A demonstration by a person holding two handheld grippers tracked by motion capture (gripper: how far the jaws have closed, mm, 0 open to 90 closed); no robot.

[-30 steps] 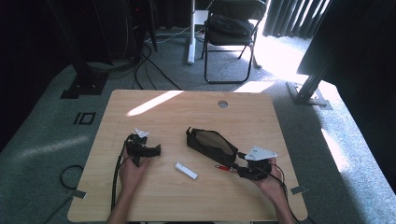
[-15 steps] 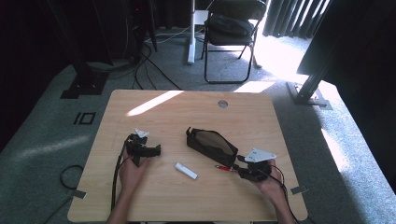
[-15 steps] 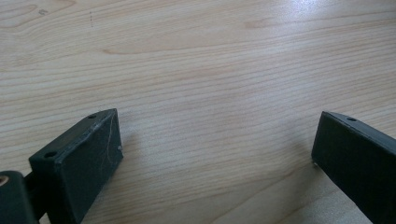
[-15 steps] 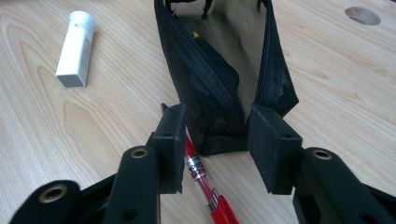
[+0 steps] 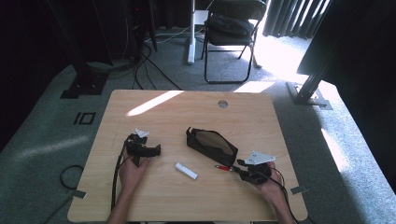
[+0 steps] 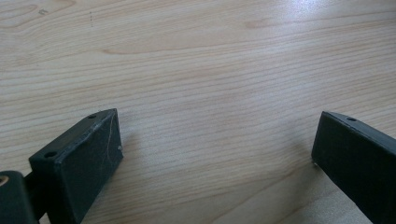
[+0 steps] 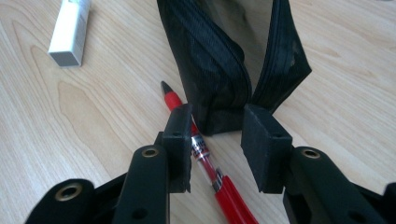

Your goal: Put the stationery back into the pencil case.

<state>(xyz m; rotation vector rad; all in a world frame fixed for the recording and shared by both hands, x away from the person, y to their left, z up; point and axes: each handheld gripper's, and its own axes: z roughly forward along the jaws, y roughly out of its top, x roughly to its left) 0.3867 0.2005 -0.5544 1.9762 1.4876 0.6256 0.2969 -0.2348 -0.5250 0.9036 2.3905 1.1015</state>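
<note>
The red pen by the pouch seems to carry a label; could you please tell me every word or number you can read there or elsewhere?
Red pen: a white band with dark print, too blurred to read.
White eraser-like block: no legible print.
Black pouch: no text seen.
Nothing else can be read.

Pale wood-grain counter [image 5: 159, 205], streaked with fine brown lines. Just ahead of the right gripper [image 7: 217, 140]: black fabric pouch [image 7: 224, 60] with ribbed black zip edges and a dull brown-grey inside. Beside that gripper's inner jaw: red pen [image 7: 205, 161] with black tip, clear mid-section and a small printed label in red and black. Farther off to one side of the same gripper: plain white eraser-like block [image 7: 70, 30]. Matte black left gripper [image 6: 215, 154], faint pale scratches on one jaw. Brass-coloured rivets on the right gripper's black arms.
</note>
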